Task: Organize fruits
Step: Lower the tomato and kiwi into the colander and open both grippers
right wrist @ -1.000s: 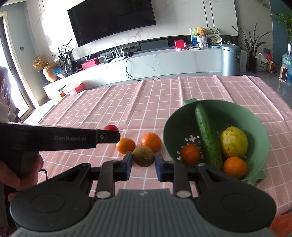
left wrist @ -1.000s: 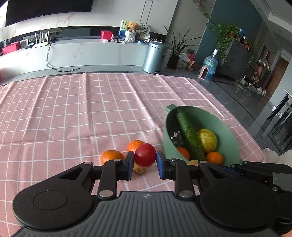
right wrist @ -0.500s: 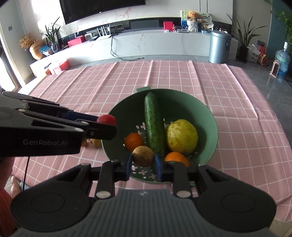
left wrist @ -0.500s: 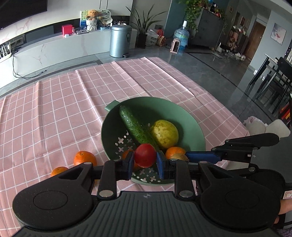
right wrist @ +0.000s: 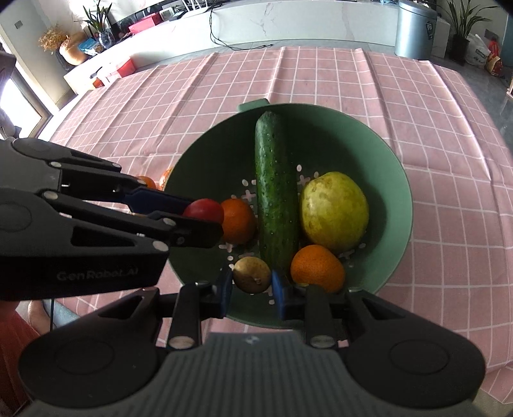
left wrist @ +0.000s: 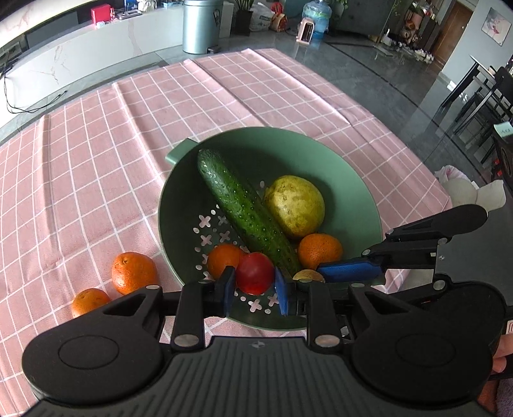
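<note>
My left gripper (left wrist: 255,290) is shut on a red tomato (left wrist: 255,273) and holds it over the near left part of the green colander bowl (left wrist: 352,179). My right gripper (right wrist: 251,288) is shut on a brown kiwi (right wrist: 251,275), also above the bowl's near side. In the bowl (right wrist: 394,179) lie a cucumber (right wrist: 275,195), a yellow-green pear (right wrist: 333,211) and two oranges (right wrist: 237,219) (right wrist: 317,268). From the right wrist view the left gripper (right wrist: 205,221) comes in from the left with the tomato (right wrist: 202,208).
Two more oranges (left wrist: 133,272) (left wrist: 89,301) lie on the pink checked tablecloth (left wrist: 96,160) left of the bowl. The table's right edge drops to a dark floor. A bin (left wrist: 200,25) and a white counter stand beyond the far edge.
Both grippers have swung from the loose fruit on the cloth to above the bowl and tilted further down, each carrying its fruit. The bowl now fills the middle of both views.
</note>
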`<state>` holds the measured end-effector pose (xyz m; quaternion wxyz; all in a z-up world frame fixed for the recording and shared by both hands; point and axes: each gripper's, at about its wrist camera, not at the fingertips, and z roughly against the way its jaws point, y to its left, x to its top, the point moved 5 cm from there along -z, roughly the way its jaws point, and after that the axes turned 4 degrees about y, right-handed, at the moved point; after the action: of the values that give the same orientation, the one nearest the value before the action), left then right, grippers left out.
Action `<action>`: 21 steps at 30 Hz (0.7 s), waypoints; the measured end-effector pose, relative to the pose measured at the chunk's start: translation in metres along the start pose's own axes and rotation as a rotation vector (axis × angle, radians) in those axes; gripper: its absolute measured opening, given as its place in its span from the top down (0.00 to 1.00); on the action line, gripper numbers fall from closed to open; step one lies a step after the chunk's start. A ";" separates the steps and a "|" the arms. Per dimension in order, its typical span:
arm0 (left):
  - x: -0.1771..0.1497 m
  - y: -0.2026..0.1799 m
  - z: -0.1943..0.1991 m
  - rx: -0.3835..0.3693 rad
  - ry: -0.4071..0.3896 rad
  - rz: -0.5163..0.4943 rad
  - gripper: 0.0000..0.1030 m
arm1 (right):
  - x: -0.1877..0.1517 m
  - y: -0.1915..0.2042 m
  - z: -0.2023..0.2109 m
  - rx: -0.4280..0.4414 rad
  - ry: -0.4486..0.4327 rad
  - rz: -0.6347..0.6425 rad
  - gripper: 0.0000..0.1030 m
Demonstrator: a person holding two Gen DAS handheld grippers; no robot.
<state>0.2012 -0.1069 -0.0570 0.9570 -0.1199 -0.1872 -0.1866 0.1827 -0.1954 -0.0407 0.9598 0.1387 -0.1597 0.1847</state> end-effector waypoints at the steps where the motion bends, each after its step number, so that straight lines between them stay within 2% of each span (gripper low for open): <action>1: 0.000 0.000 -0.002 -0.001 0.006 -0.001 0.72 | 0.000 0.000 -0.002 0.004 0.007 0.001 0.78; 6: 0.002 0.001 -0.009 -0.006 0.024 0.007 0.72 | -0.002 -0.002 -0.011 -0.006 0.041 0.006 0.78; 14: 0.000 0.003 -0.015 -0.003 0.038 0.016 0.72 | -0.001 -0.003 -0.014 -0.019 0.047 0.014 0.77; 19: -0.001 0.003 -0.007 -0.004 0.017 0.018 0.64 | 0.000 0.001 -0.012 -0.043 0.037 0.024 0.76; 21: -0.002 0.003 0.000 -0.005 0.003 0.017 0.61 | -0.001 0.002 -0.008 -0.047 0.027 0.025 0.73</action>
<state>0.2011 -0.1039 -0.0586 0.9584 -0.1237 -0.1844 -0.1792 0.1830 -0.1909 -0.0479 0.9625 0.1115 -0.1529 0.1946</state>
